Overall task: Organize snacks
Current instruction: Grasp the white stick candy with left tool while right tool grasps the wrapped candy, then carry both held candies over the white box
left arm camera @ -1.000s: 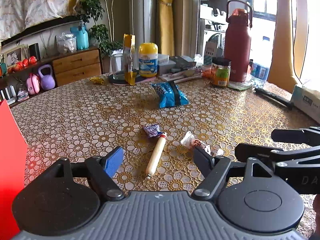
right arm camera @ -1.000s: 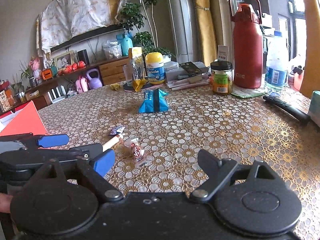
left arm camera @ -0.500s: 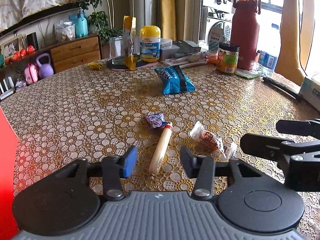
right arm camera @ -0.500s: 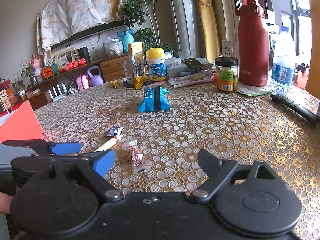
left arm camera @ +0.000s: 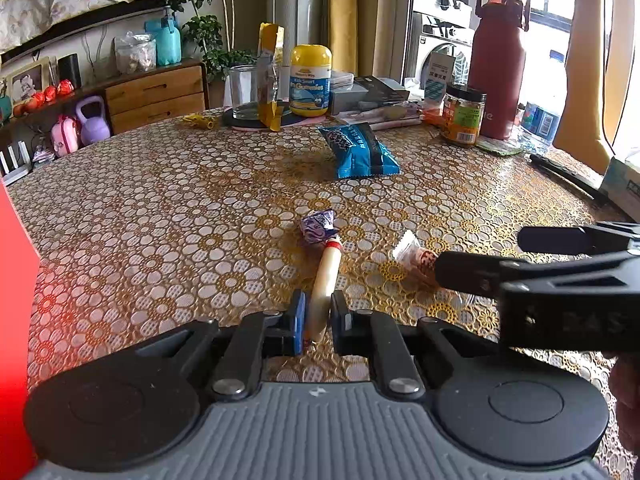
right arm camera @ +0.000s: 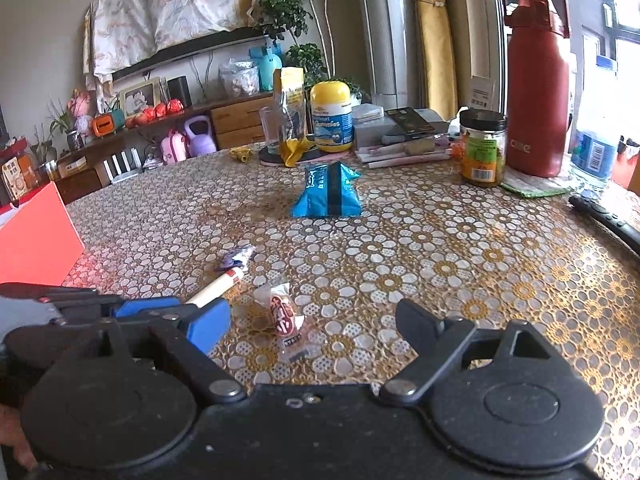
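A pale sausage stick [left arm camera: 326, 276] with a red tip lies on the flowered tablecloth, and my left gripper [left arm camera: 318, 316] is shut on its near end. A purple wrapped candy [left arm camera: 318, 226] lies just beyond the stick's tip. To the right, a clear-wrapped red snack [left arm camera: 416, 258] rests on the cloth. My right gripper [right arm camera: 314, 320] stands open low over the table, with that red snack [right arm camera: 284, 316] in front of its left finger. The sausage stick [right arm camera: 218, 288] and the left gripper [right arm camera: 172, 307] show at its left. A blue snack packet [right arm camera: 326, 196] lies farther back.
A red box [right arm camera: 36, 240] stands at the table's left edge. Along the far side stand a glass with a yellow pouch [left arm camera: 268, 80], a yellow-lidded gummies bottle [left arm camera: 310, 80], a jar [left arm camera: 462, 120] and a tall red flask [left arm camera: 498, 64]. A black remote [right arm camera: 608, 220] lies at right.
The left gripper's jaws have closed from wide open onto the near end of the sausage stick. The right gripper has drifted forward toward the clear-wrapped red snack, still open.
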Demonstrator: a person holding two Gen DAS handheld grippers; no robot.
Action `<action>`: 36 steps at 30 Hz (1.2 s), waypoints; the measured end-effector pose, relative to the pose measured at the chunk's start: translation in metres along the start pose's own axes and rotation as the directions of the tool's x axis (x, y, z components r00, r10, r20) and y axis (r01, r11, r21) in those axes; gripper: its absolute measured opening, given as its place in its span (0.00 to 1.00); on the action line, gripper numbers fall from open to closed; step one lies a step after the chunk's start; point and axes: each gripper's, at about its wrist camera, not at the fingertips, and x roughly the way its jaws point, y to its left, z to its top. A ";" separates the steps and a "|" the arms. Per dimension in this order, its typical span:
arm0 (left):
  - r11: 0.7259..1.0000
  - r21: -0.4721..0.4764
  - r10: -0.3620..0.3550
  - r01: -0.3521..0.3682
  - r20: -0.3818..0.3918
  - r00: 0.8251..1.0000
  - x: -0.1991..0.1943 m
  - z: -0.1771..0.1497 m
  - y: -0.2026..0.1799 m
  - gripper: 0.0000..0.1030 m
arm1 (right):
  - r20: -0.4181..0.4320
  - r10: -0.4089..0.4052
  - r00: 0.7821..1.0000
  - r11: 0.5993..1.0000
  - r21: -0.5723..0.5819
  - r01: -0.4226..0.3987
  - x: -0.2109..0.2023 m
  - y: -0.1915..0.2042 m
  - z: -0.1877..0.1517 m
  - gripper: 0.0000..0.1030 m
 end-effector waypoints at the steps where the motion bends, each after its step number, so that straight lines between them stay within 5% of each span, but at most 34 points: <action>1: 1.000 0.001 0.003 -0.003 0.005 1.000 -0.003 -0.001 0.000 0.12 | -0.003 0.001 1.000 1.000 -0.003 -0.001 0.002 0.001 0.001 0.86; 7: 1.000 -0.009 0.011 -0.011 0.008 1.000 -0.014 -0.003 0.003 0.11 | -0.018 0.013 1.000 0.999 -0.039 -0.014 0.013 0.010 0.001 0.76; 22: 0.998 -0.062 0.004 -0.003 0.019 1.000 -0.036 -0.008 0.007 0.11 | -0.035 -0.003 0.999 0.991 -0.133 -0.001 0.027 0.026 -0.007 0.21; 31: 0.997 -0.082 0.005 -0.001 0.041 0.999 -0.057 -0.010 0.009 0.11 | -0.040 0.012 0.999 0.992 -0.126 -0.017 0.020 0.030 -0.010 0.18; 36: 0.995 -0.097 0.005 0.000 0.052 0.999 -0.072 -0.012 0.011 0.11 | -0.035 -0.048 0.998 0.995 -0.093 0.045 0.012 0.029 -0.013 0.18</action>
